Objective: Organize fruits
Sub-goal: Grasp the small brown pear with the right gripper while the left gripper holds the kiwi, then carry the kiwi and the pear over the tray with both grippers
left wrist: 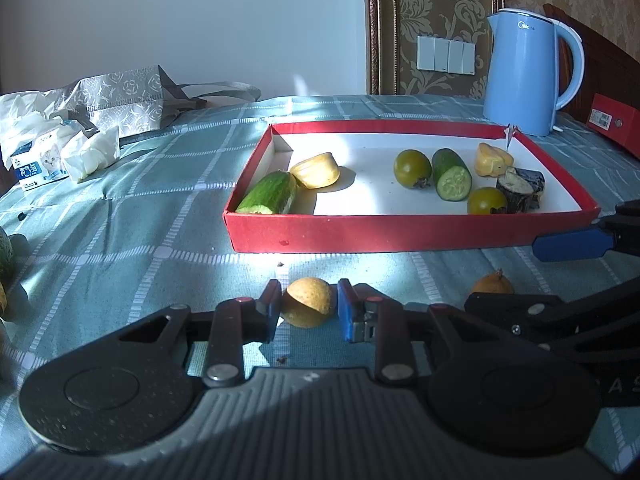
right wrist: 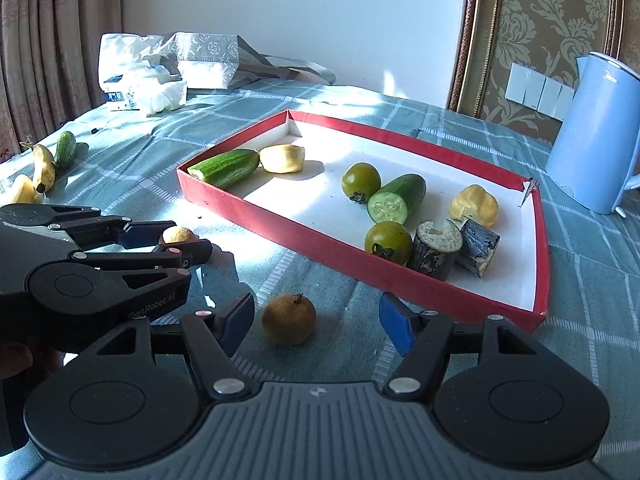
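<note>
My left gripper (left wrist: 308,294) is shut on a small round yellow fruit (left wrist: 308,302) that rests on the checked cloth just in front of the red tray (left wrist: 400,236). The right wrist view shows that same grip at the left (right wrist: 192,236). My right gripper (right wrist: 316,304) is open, and a brownish-yellow round fruit (right wrist: 289,319) lies on the cloth between its blue pads (right wrist: 396,320) without touching them. The tray (right wrist: 300,236) holds cucumber pieces, two green tomatoes, yellow fruit pieces and dark cut stalks.
A blue kettle (left wrist: 524,72) stands behind the tray's right corner beside a red box (left wrist: 616,120). A patterned bag and tissues (left wrist: 120,96) sit at the far left. A banana (right wrist: 44,168), a small cucumber (right wrist: 66,148) and a yellow piece (right wrist: 20,192) lie at the left edge.
</note>
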Available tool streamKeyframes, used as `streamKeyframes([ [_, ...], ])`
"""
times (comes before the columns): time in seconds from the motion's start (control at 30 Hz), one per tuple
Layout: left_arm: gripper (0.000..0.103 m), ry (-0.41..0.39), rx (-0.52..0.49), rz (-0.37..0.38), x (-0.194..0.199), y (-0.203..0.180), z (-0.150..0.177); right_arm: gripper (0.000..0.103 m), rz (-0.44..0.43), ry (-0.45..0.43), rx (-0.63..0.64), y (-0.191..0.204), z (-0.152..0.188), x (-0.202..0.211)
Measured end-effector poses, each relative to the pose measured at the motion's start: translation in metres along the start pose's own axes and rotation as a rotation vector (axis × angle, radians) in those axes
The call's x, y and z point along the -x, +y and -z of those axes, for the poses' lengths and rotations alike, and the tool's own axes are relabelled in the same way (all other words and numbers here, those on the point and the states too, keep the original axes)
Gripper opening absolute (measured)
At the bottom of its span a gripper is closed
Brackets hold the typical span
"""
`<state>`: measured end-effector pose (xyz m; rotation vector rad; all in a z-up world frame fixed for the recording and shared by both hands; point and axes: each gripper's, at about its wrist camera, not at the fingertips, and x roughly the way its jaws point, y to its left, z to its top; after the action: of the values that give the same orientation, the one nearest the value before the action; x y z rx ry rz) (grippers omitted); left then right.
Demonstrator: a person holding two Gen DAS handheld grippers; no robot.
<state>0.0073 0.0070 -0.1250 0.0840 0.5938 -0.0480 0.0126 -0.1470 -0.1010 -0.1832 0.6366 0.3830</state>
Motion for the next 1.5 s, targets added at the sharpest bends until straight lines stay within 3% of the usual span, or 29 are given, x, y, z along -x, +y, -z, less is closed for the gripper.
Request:
streamKeyframes([
  [0.13,0.028,0.001,0.003,0.001,0.0,0.0,0.0,0.048,-0.001,0.013,0.054,0.01,0.003,-0.006],
  [0.37,0.028,0.001,0.007,0.001,0.0,0.001,0.0,0.038,-0.017,0.011,0.074,0.016,0.005,-0.01],
  [0.47,0.029,0.002,0.007,0.0,0.0,0.001,0.0,0.03,-0.019,0.0,0.07,0.016,0.005,-0.009],
  [1.03,0.029,0.002,0.008,0.001,0.0,0.0,0.0,0.03,-0.008,-0.023,0.037,0.008,0.008,0.009],
  [1.5,0.028,0.002,0.007,0.003,0.0,0.001,0.0,0.03,0.076,-0.013,-0.038,-0.026,0.015,0.028],
])
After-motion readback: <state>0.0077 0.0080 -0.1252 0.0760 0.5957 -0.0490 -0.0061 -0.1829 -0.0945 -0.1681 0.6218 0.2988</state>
